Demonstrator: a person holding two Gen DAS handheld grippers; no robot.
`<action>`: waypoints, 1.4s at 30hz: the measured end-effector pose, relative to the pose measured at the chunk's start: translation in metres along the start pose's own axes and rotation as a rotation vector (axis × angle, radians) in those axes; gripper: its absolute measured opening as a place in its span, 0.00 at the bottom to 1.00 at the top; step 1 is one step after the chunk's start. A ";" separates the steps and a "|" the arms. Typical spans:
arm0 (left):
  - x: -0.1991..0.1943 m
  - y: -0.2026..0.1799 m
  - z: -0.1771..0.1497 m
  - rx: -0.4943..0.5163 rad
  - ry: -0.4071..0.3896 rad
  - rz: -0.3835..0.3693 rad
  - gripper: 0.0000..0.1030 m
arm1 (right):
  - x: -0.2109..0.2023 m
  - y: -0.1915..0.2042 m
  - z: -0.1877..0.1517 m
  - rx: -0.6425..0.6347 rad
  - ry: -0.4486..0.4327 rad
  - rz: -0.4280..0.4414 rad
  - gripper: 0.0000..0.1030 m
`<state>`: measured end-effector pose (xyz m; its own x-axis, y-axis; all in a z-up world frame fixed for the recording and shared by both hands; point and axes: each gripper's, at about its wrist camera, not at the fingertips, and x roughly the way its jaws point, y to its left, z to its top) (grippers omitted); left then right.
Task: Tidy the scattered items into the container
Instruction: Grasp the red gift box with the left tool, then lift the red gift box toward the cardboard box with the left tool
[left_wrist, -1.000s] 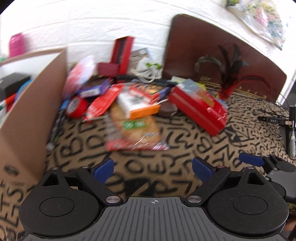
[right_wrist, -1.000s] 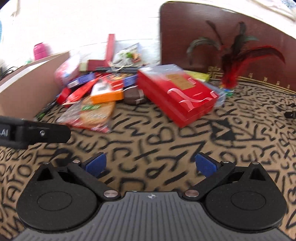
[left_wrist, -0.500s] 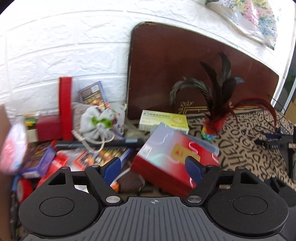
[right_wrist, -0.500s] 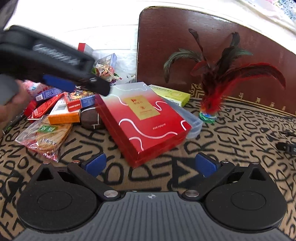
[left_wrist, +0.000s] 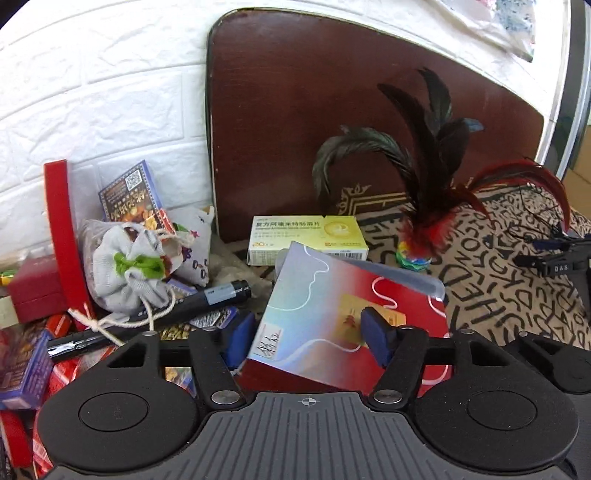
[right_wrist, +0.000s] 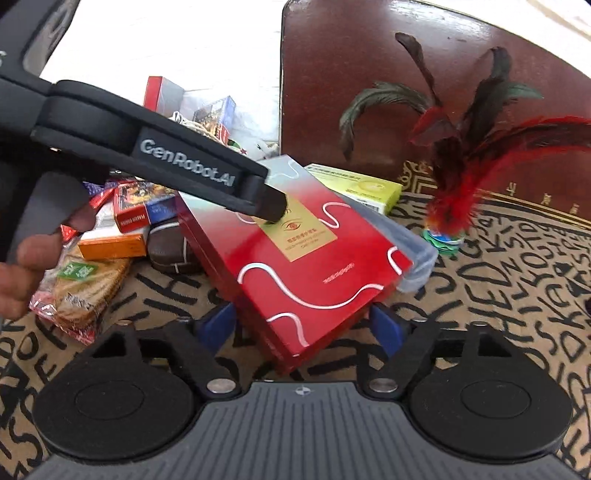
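Note:
A large red box (right_wrist: 303, 258) with white wavy lines lies tilted on a clear plastic case (right_wrist: 413, 251) on the patterned cloth. It also shows in the left wrist view (left_wrist: 332, 325). My left gripper (left_wrist: 308, 338) is open, its fingers (left_wrist: 376, 338) straddling the box's far left corner; one finger (right_wrist: 269, 205) rests on the box top. My right gripper (right_wrist: 304, 325) is open, its pads either side of the box's near corner, not clamped. The cardboard container is out of view.
A yellow medicine box (left_wrist: 306, 236), a feather shuttlecock (left_wrist: 436, 206), a cloth pouch (left_wrist: 129, 266), a black marker (left_wrist: 177, 310) and several small packets (right_wrist: 122, 218) lie around. A brown board (left_wrist: 332, 96) leans on the white wall. A cookie pack (right_wrist: 81, 291) lies left.
Both grippers moved forward and right from the cardboard box to the red box. The left gripper's finger came down onto the box top and the right gripper's pads now flank its near corner.

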<state>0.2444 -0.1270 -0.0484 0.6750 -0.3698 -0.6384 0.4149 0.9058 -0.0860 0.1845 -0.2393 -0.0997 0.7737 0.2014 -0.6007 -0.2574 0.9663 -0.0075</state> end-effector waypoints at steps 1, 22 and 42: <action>-0.005 0.000 -0.002 -0.007 0.005 0.001 0.55 | -0.004 0.002 -0.001 -0.002 0.004 -0.003 0.73; -0.181 0.023 -0.180 -0.325 0.122 -0.042 0.86 | -0.164 0.078 -0.101 -0.005 0.051 0.245 0.76; -0.154 0.033 -0.166 -0.308 0.147 -0.177 0.75 | -0.144 0.077 -0.089 -0.073 0.100 0.245 0.79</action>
<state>0.0529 -0.0058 -0.0803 0.5055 -0.5123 -0.6942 0.2988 0.8588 -0.4162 0.0018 -0.2084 -0.0851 0.6230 0.4075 -0.6677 -0.4740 0.8757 0.0921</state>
